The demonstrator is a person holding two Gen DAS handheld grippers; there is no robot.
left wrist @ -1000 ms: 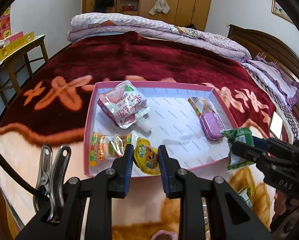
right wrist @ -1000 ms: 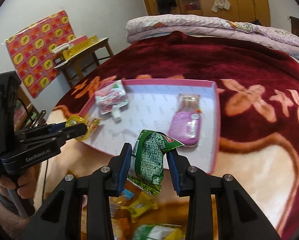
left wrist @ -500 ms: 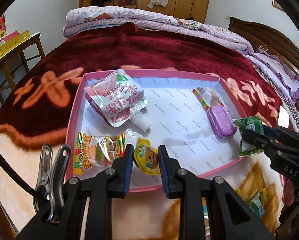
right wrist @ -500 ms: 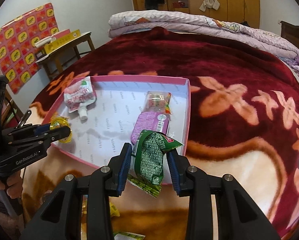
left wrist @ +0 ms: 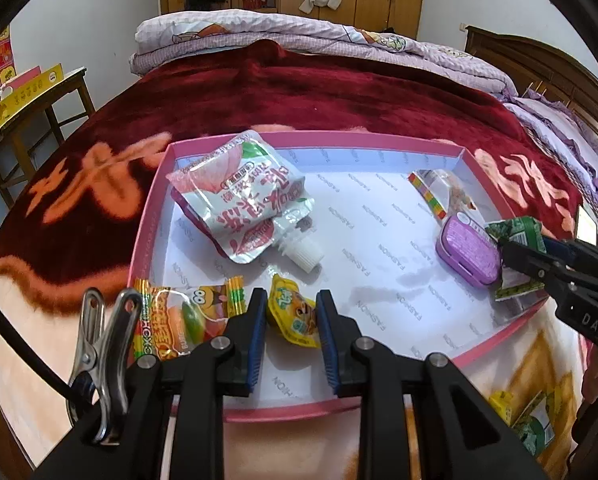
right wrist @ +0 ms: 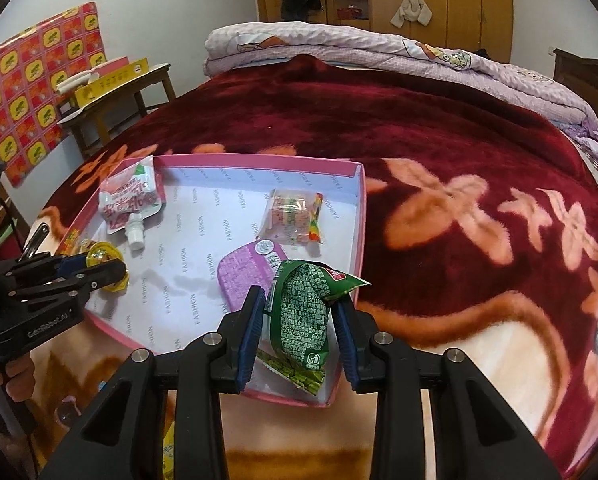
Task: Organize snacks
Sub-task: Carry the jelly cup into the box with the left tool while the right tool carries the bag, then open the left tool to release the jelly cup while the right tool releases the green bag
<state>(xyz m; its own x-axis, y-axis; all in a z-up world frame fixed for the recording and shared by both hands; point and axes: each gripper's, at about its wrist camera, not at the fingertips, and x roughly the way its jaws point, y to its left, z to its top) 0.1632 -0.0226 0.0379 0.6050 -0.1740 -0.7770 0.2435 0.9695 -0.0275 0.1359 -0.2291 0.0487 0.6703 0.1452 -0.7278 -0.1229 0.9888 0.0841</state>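
A pink tray (left wrist: 147, 236) (right wrist: 361, 216) lies on the bed. In it are a white-and-pink drink pouch (left wrist: 243, 200) (right wrist: 129, 200), a gummy candy packet (left wrist: 179, 316), a purple case (left wrist: 467, 250) (right wrist: 247, 270) and a clear candy bag (left wrist: 439, 190) (right wrist: 295, 216). My left gripper (left wrist: 292, 316) (right wrist: 99, 268) is shut on a yellow jelly cup (left wrist: 293, 312) (right wrist: 105, 256) over the tray's near left corner. My right gripper (right wrist: 299, 316) (left wrist: 511, 248) is shut on a green snack packet (right wrist: 303, 312) (left wrist: 517, 232) over the tray's near right corner.
Loose snack packets (left wrist: 535, 424) (right wrist: 169, 452) lie on the blanket in front of the tray. A phone (left wrist: 585, 226) lies at the right. A wooden table (right wrist: 115, 92) stands left of the bed; folded quilts (right wrist: 379, 52) lie at the far end.
Both grippers have moved forward over the tray with their snacks still held. The tray looms larger in both views.
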